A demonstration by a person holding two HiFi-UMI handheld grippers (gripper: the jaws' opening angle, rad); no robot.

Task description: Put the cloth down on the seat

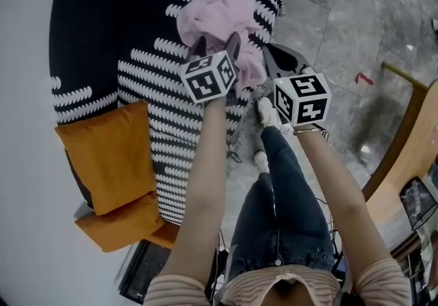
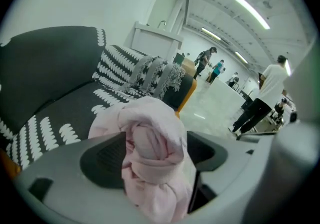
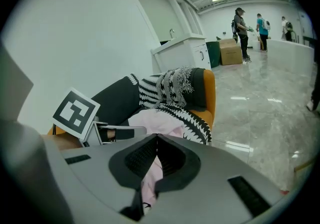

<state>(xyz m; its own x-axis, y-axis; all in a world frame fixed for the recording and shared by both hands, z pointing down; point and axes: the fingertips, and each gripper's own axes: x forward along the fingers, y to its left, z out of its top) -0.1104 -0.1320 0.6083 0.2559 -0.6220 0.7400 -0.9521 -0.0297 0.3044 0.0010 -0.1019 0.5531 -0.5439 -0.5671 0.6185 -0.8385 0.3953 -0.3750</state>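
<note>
A pink cloth [image 1: 219, 24] lies bunched on the black-and-white patterned seat [image 1: 147, 79], near its right edge. My left gripper [image 1: 217, 46] stands over it with its jaws wide apart. In the left gripper view a twisted wad of the cloth [image 2: 150, 148] sits loosely between them, and the dark pads [image 2: 107, 160] do not press on it. My right gripper [image 1: 272, 55] hovers at the seat's right edge. In the right gripper view its jaws [image 3: 156, 140] meet at the tips, pinching a thin strip of the cloth [image 3: 150, 180] that hangs below.
Orange cushions [image 1: 106, 157] lie at the seat's near left. A fringed patterned throw [image 3: 172, 85] drapes over the orange armrest [image 3: 209, 92]. Polished stone floor [image 1: 356, 24] spreads to the right, with wooden furniture [image 1: 404, 161] there. Several people [image 2: 265, 92] stand far off.
</note>
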